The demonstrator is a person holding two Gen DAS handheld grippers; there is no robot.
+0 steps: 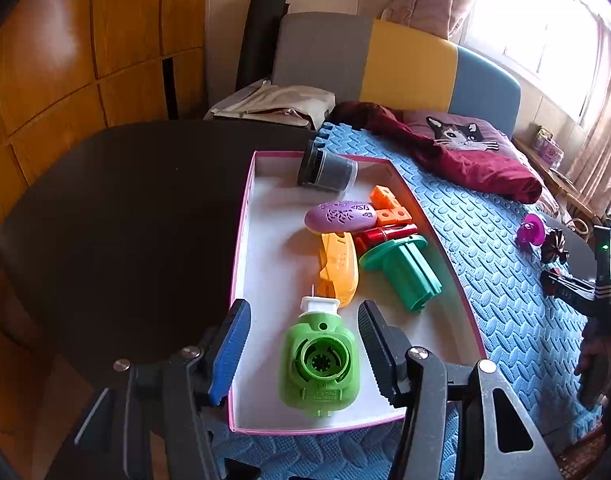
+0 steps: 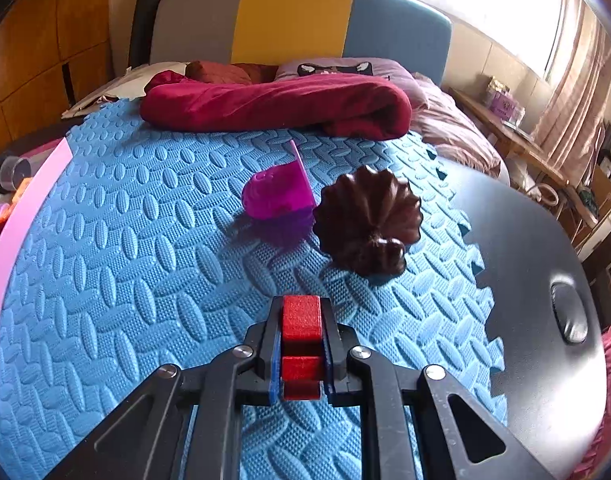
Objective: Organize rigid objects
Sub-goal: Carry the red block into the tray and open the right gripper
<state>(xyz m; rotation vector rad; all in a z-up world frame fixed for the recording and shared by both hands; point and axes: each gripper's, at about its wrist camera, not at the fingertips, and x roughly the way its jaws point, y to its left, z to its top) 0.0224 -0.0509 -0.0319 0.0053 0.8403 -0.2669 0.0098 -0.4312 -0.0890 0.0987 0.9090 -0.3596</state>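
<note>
our left gripper (image 1: 305, 344) hangs open above the green toy (image 1: 319, 364) lying in the pink-rimmed box (image 1: 241, 216) (apparently just dropped there); our right gripper (image 2: 301, 344) clamps a red block (image 2: 301, 318) over the blue mat (image 2: 145, 280), likely boxward next.

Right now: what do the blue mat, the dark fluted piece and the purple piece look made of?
Blue mat: soft foam by its look, matte, embossed weave, jigsaw edges. Dark fluted piece: likely rigid plastic, brown, glossy highlights along the ribs. Purple piece: translucent plastic; light passes through and tints its shadow.
</note>
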